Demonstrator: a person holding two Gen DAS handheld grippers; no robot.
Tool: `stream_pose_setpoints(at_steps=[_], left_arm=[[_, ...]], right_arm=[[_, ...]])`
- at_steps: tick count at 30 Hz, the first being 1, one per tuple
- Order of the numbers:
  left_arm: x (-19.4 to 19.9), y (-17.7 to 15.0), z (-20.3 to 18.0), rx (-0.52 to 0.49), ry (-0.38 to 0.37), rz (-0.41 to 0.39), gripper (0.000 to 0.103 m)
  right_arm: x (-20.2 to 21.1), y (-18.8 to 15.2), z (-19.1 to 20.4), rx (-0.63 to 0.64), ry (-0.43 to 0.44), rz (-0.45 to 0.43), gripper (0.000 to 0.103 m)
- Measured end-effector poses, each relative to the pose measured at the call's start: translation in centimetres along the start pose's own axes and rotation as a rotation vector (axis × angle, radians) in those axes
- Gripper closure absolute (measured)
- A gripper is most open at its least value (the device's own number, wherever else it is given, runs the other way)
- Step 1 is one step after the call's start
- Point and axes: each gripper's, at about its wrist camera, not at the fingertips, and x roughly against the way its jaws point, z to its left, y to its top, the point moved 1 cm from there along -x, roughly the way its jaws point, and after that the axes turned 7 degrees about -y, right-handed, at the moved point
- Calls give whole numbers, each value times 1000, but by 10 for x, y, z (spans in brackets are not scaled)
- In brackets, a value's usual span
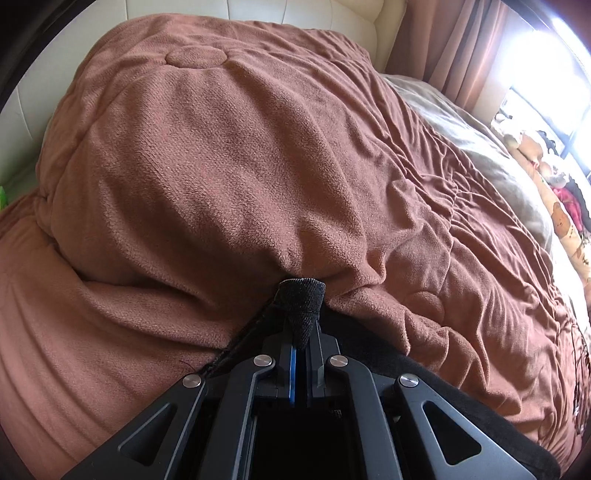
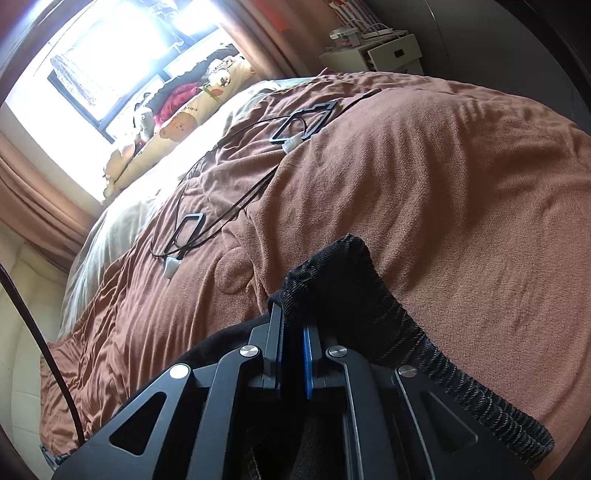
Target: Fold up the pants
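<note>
The black pants (image 1: 301, 295) show in the left wrist view as a small bunched tip of knit fabric pinched between the jaws, with a loose drawstring trailing left. My left gripper (image 1: 301, 332) is shut on this fabric, above a brown fleece blanket (image 1: 221, 166). In the right wrist view the pants' ribbed black waistband (image 2: 369, 295) curls up over the jaws and runs off to the lower right. My right gripper (image 2: 293, 325) is shut on the waistband. The rest of the pants is hidden under both grippers.
The brown blanket (image 2: 443, 184) covers a bed. Black cables with two black frames (image 2: 306, 122) and white plugs (image 2: 170, 267) lie on it. Plush toys (image 2: 177, 125) sit by a bright window. A white nightstand (image 2: 380, 51) stands beyond. A cream headboard (image 1: 295, 11) is behind.
</note>
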Motion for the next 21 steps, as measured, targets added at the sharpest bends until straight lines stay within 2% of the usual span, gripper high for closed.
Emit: stream_pose_setpoints(at_steps=[5,8,10,11,12,13,14,15,17,19,21], left_arm=[[-19,2,-3,9,11,27,99],[-26,2,4,60,-8,62,94],[-24,2,6,62,-28,75,87],[-22,2,7,58,-24,80,68],[-19,2,9,52,-8,83,43],[-14,2,10,48,1,76,33],[-8,2,12,46,-1,58,25],[-1,2,14,51,-7,42,24],[7,2,18,63,-31,47,23],[13,1,18,63,-49,67,23],[23,-2,17,45,-69,70,23]], right_arm=[[-15,0,8,4,-20,-2,98],[-23,1,14,22,-29,-8,98],[-28,1,16,28,-38,7,96],[-29,1,17,34,-40,16,93],[-30,3,19,43,-40,28,91],[-28,3,20,52,-37,32,88],[-24,3,22,65,-32,31,76],[-19,5,23,76,-24,25,55],[-4,5,25,100,-18,-14,35],[8,3,27,136,-8,-36,35],[15,-2,28,159,32,-18,35]])
